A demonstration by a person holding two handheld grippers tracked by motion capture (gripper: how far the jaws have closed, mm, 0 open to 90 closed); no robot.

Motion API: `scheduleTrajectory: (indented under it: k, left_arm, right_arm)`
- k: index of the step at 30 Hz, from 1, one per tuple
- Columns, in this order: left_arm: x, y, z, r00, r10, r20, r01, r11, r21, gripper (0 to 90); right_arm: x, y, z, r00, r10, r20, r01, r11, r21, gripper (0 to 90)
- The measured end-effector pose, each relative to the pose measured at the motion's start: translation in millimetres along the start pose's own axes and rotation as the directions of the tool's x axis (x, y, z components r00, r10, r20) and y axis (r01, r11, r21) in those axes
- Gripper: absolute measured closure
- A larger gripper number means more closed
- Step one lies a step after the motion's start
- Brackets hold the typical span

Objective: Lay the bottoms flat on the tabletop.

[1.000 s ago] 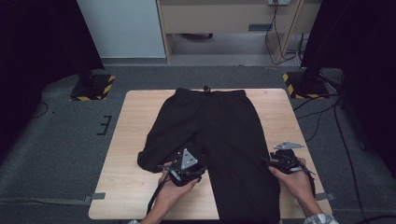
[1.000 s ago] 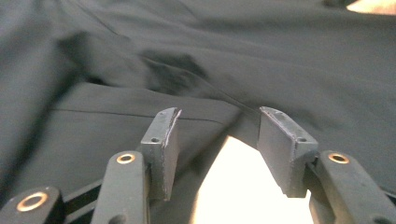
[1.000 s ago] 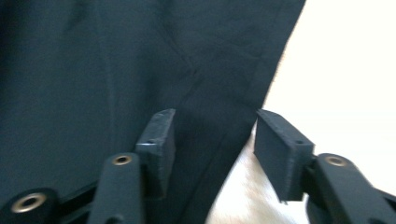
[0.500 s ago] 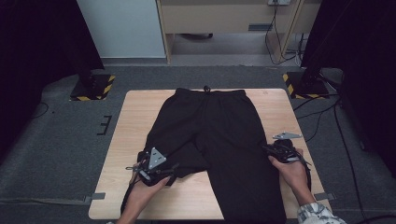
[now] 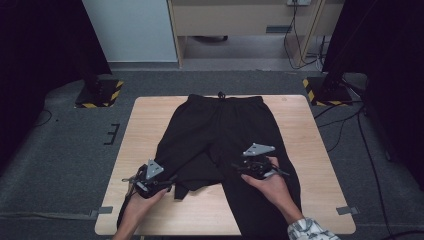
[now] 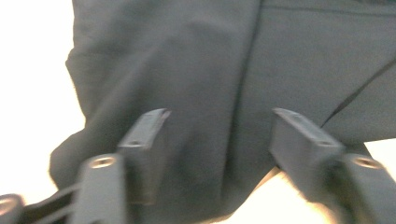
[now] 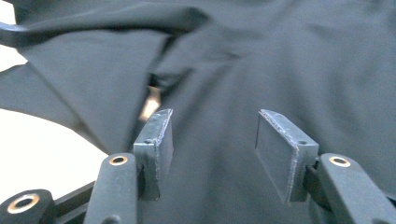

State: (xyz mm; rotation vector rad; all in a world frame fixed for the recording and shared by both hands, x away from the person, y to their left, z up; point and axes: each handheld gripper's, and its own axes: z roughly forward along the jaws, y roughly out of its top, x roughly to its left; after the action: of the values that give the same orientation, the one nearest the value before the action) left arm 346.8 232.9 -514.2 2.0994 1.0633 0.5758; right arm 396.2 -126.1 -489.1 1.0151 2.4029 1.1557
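Black cloth lies under both tools at the near edge of the table (image 5: 300, 130), where the person's forearms come in. The left gripper (image 5: 150, 181) hovers over the folded-up end of the left trouser leg (image 5: 187, 167), its jaws spread wide with nothing between them; in its own view the dark fabric lies below and beyond the gap. The right gripper (image 5: 256, 167) sits over the other leg (image 5: 260, 210), which runs straight down to the table's near edge, and its jaws also stand well apart and empty above the cloth.

My guess is that the hands are placed one per leg so each can take its own side of the black trousers (image 5: 220, 130) and smooth or fold them evenly. The left leg looks bunched and shorter, doubled back toward the middle, which would explain that hand working nearer the corner.

Farther off, the waistband (image 5: 220, 98) with its drawstring lies flat at the far edge, square to the table, beyond which grey floor and a cabinet (image 5: 240, 20) show.
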Motion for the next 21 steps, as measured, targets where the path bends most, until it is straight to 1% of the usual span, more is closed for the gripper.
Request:
scheduleTrajectory:
  k: [2, 4, 5, 7, 8, 9, 11, 12, 13, 14, 15, 16, 17, 18, 19, 20, 21]
  left_arm:
    - [-1.5, 1.6, 5.3, 0.9998, 0.020, 0.000, -0.020, 0.9993, 0.030, 46.5]
    - [-2.5, 3.8, 10.1, 0.9993, 0.035, -0.014, -0.034, 0.9977, 0.058, 56.0]
    - [-1.6, 5.1, 12.8, 0.9993, 0.035, -0.015, -0.034, 0.9968, 0.073, 65.9]
    - [0.7, 6.5, 16.0, 0.9989, 0.036, -0.029, -0.033, 0.9954, 0.090, 77.4]
    - [2.0, 7.0, 17.6, 0.9992, 0.032, -0.026, -0.029, 0.9948, 0.097, 82.6]
    - [3.2, 7.3, 18.8, 0.9993, 0.029, -0.023, -0.027, 0.9943, 0.103, 85.4]
    - [5.6, 9.1, 17.7, 0.9996, 0.017, -0.021, -0.015, 0.9951, 0.098, 88.7]
    - [6.2, 11.3, 14.0, 0.9998, 0.007, -0.019, -0.006, 0.9967, 0.081, 88.8]
    - [6.5, 13.3, 10.8, 0.9998, 0.003, -0.020, -0.001, 0.9978, 0.066, 88.9]
    - [7.3, 17.5, 4.4, 0.9998, -0.013, -0.017, 0.014, 0.9993, 0.036, 88.9]
    - [7.9, 20.5, 0.5, 0.9997, -0.018, -0.017, 0.018, 0.9996, 0.020, 88.9]
    - [8.8, 27.1, -5.7, 0.9997, -0.020, -0.015, 0.020, 0.9998, -0.009, 88.9]
    - [9.3, 33.7, -9.5, 0.9996, -0.019, -0.019, 0.019, 0.9994, -0.028, 89.0]
    - [9.5, 38.0, -10.9, 0.9997, -0.017, -0.018, 0.016, 0.9992, -0.036, 89.0]
    - [9.7, 42.4, -11.7, 0.9998, -0.013, -0.016, 0.012, 0.9991, -0.040, 89.0]
    - [9.7, 42.4, -11.7, 0.9998, -0.013, -0.016, 0.012, 0.9991, -0.040, 89.0]
    - [9.8, 46.4, -12.3, 0.9998, -0.011, -0.017, 0.010, 0.9988, -0.049, 89.0]
  right_arm:
    - [11.1, 4.2, 8.7, 0.9994, -0.022, -0.028, 0.022, 0.9997, 0.004, 44.6]
    - [20.5, 6.7, 15.8, 0.9980, -0.038, -0.050, 0.038, 0.9992, 0.008, 42.6]
    - [26.2, 7.9, 19.2, 0.9969, -0.044, -0.065, 0.045, 0.9990, 0.006, 42.2]
    - [34.8, 9.7, 22.7, 0.9947, -0.056, -0.087, 0.056, 0.9984, 0.004, 41.3]
    - [39.0, 10.5, 24.4, 0.9933, -0.062, -0.098, 0.062, 0.9981, 0.000, 41.2]
    - [42.1, 11.0, 25.5, 0.9918, -0.069, -0.107, 0.069, 0.9976, 0.001, 41.2]
    - [49.6, 12.0, 28.4, 0.9877, -0.087, -0.130, 0.088, 0.9961, -0.002, 41.4]
    - [52.1, 12.2, 29.6, 0.9860, -0.091, -0.140, 0.091, 0.9958, -0.005, 41.3]
    - [55.7, 12.2, 32.2, 0.9825, -0.102, -0.156, 0.102, 0.9947, -0.003, 41.0]
    - [58.1, 12.0, 34.3, 0.9808, -0.104, -0.165, 0.106, 0.9944, -0.001, 40.7]
    - [61.8, 11.6, 37.7, 0.9770, -0.118, -0.177, 0.121, 0.9926, 0.005, 40.4]
    - [64.1, 11.4, 39.8, 0.9752, -0.127, -0.181, 0.130, 0.9915, 0.005, 40.2]
    - [68.7, 11.0, 44.5, 0.9717, -0.142, -0.189, 0.147, 0.9891, 0.013, 40.0]
    - [72.5, 10.5, 49.5, 0.9686, -0.156, -0.193, 0.165, 0.9859, 0.029, 41.1]
    - [74.6, 10.2, 52.9, 0.9682, -0.163, -0.190, 0.173, 0.9843, 0.036, 45.4]
    - [75.8, 9.9, 56.1, 0.9683, -0.168, -0.184, 0.180, 0.9823, 0.051, 51.7]
    - [75.8, 9.9, 56.1, 0.9683, -0.168, -0.184, 0.180, 0.9823, 0.051, 51.7]
